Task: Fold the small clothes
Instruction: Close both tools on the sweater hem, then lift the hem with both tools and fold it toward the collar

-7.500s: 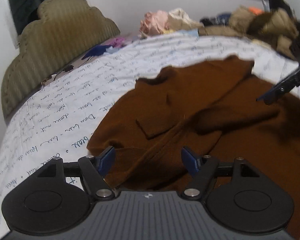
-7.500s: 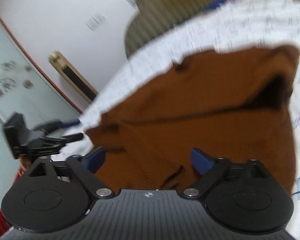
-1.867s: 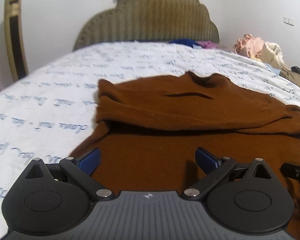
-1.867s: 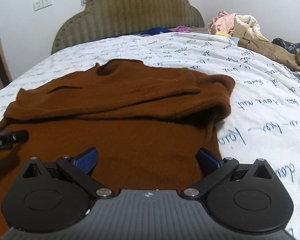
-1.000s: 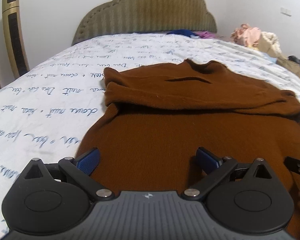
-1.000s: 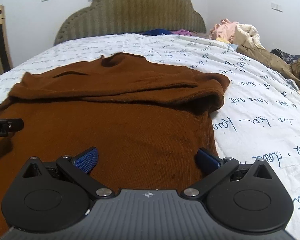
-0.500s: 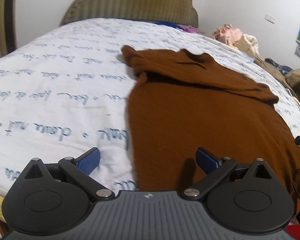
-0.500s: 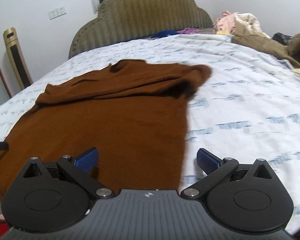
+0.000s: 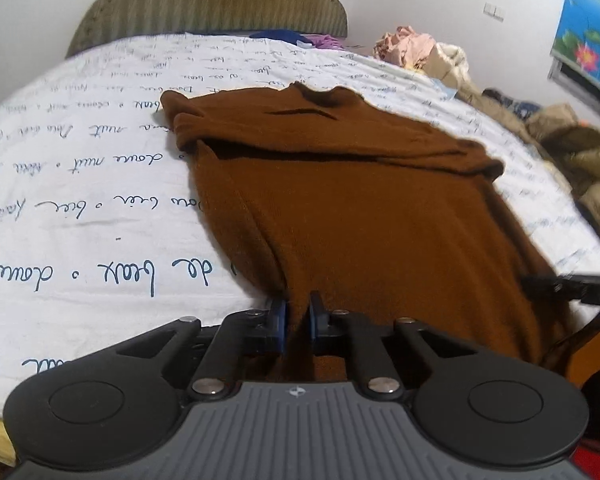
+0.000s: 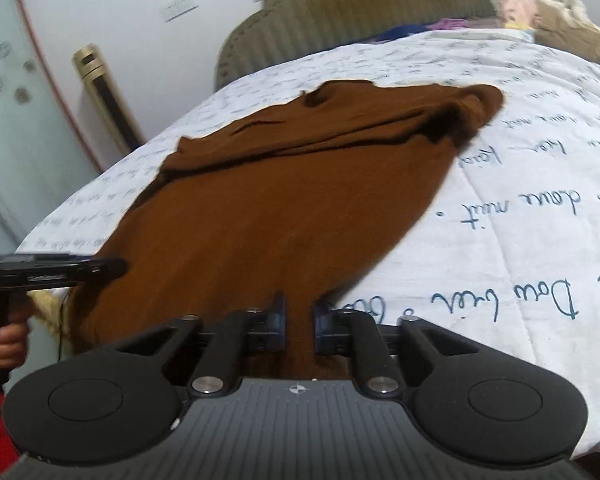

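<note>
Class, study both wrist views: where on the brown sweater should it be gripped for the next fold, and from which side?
Grip the brown sweater at its two near hem corners, coming from the foot of the bed. The sleeves lie folded at the far end, so the free hem is nearest, where the left gripper and right gripper pinch it.

I see the brown sweater (image 9: pixel 360 216) as a matt, fine-ribbed knit lying on a smooth white quilted bedspread (image 9: pixel 80 208) printed with script. Beyond it, the headboard (image 9: pixel 204 4) looks like ribbed olive fabric upholstery.
</note>
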Demonstrator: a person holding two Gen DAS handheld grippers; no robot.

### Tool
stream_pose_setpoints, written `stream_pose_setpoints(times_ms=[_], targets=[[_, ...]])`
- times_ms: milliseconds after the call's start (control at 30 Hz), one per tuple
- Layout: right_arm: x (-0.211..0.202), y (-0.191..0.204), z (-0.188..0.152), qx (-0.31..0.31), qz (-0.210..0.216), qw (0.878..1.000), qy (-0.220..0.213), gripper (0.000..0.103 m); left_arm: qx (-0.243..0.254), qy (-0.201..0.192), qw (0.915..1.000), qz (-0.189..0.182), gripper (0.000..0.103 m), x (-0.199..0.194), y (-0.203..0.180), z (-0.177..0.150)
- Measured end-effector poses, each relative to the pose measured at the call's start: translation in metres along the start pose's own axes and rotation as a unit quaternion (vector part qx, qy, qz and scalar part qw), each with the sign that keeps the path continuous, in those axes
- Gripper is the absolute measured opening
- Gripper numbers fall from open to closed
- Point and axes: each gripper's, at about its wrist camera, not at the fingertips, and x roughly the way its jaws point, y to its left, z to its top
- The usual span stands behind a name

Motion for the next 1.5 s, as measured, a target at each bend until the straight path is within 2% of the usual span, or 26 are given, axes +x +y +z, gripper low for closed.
stream_pose_setpoints(times_ms=[67,133,300,367,400,500,567,600,667,700,733,767,800,833,867,900,967,1033,1067,1100,1133,1167,1233,1333,1400,1500], targets=[[-0.009,-0.003,0.003,0.013,0.015,1.000,-0.011,0.015,-0.014,-0.007,0.9995,-0.028,0.009,-0.013,0.006,0.005],[-0.019,-0.009,0.012,0.041,0.054,0.997,-0.034,0.014,-0.024,-0.020,0.9977,-0.061,0.008,-0.027,0.009,0.014],[-0.047,-0.028,0.034,0.102,0.158,0.977,-0.098,0.014,-0.047,-0.054,0.9864,-0.148,0.002,-0.054,0.014,0.042],[-0.043,-0.036,0.046,0.125,0.179,0.970,-0.108,0.014,-0.051,-0.075,0.9828,-0.161,0.002,-0.059,0.017,0.058],[-0.040,-0.041,0.053,0.133,0.180,0.968,-0.112,0.013,-0.046,-0.091,0.9835,-0.150,0.002,-0.060,0.016,0.065],[-0.028,-0.050,0.074,0.143,0.142,0.971,-0.126,0.013,-0.018,-0.129,0.9908,-0.038,0.003,-0.050,0.011,0.080],[-0.016,-0.058,0.084,0.153,0.100,0.974,-0.130,0.013,-0.025,-0.103,0.9942,0.019,0.003,-0.033,0.016,0.082],[-0.009,-0.059,0.085,0.147,0.060,0.979,-0.126,0.013,-0.037,-0.087,0.9953,0.023,0.003,-0.026,0.022,0.078],[0.005,-0.057,0.081,0.136,-0.025,0.985,-0.106,0.018,-0.066,-0.053,0.9964,-0.012,0.005,-0.018,0.037,0.063],[0.008,-0.057,0.075,0.141,-0.035,0.984,-0.099,0.019,-0.075,-0.036,0.9960,-0.033,0.007,-0.016,0.045,0.054],[0.010,-0.061,0.067,0.154,-0.023,0.984,-0.089,0.023,-0.083,-0.019,0.9952,-0.048,0.008,-0.014,0.052,0.044],[0.009,-0.063,0.059,0.167,-0.004,0.982,-0.084,0.040,-0.090,-0.006,0.9945,-0.052,0.012,-0.013,0.060,0.036],[0.005,-0.067,0.048,0.177,0.014,0.981,-0.081,0.049,-0.100,0.004,0.9938,-0.050,0.021,-0.011,0.066,0.027],[0.003,-0.066,0.037,0.177,0.023,0.981,-0.079,0.066,-0.113,0.011,0.9926,-0.044,0.029,-0.009,0.072,0.019],[-0.002,-0.065,0.028,0.174,0.025,0.982,-0.073,0.073,-0.127,0.016,0.9908,-0.043,0.054,-0.005,0.077,0.013],[-0.005,-0.064,0.020,0.167,0.029,0.983,-0.066,0.072,-0.143,0.016,0.9884,-0.050,0.075,-0.002,0.081,0.007],[-0.012,-0.061,0.010,0.151,0.060,0.985,-0.052,0.073,-0.156,0.008,0.9850,-0.073,0.079,0.002,0.077,0.005],[-0.014,-0.053,0.004,0.125,0.097,0.987,-0.038,0.072,-0.127,0.016,0.9870,-0.097,0.078,0.011,0.062,0.010],[-0.014,-0.045,0.003,0.106,0.102,0.989,-0.031,0.066,-0.106,0.022,0.9877,-0.112,0.071,0.014,0.051,0.012],[-0.013,-0.036,0.004,0.086,0.102,0.991,-0.023,0.056,-0.085,0.032,0.9875,-0.129,0.035,0.018,0.039,0.013],[-0.012,-0.030,0.005,0.076,0.103,0.992,-0.015,0.027,-0.062,0.048,0.9883,-0.131,0.018,0.022,0.027,0.013],[-0.011,-0.025,0.006,0.073,0.106,0.992,-0.015,0.015,-0.042,0.053,0.9906,-0.119,0.010,0.022,0.017,0.014],[-0.019,-0.018,0.010,0.071,0.116,0.990,-0.028,0.014,-0.020,0.041,0.9936,-0.103,0.009,0.011,0.008,0.017],[-0.034,-0.015,0.021,0.082,0.166,0.980,-0.065,0.014,-0.028,0.006,0.9918,-0.125,0.009,-0.021,0.015,0.038],[-0.051,-0.014,0.029,0.082,0.191,0.974,-0.094,0.014,-0.019,-0.028,0.9922,-0.120,0.009,-0.039,0.019,0.060],[-0.058,-0.021,0.054,0.089,0.179,0.971,-0.131,0.014,0.003,-0.069,0.9942,-0.083,0.009,-0.043,0.016,0.090]])
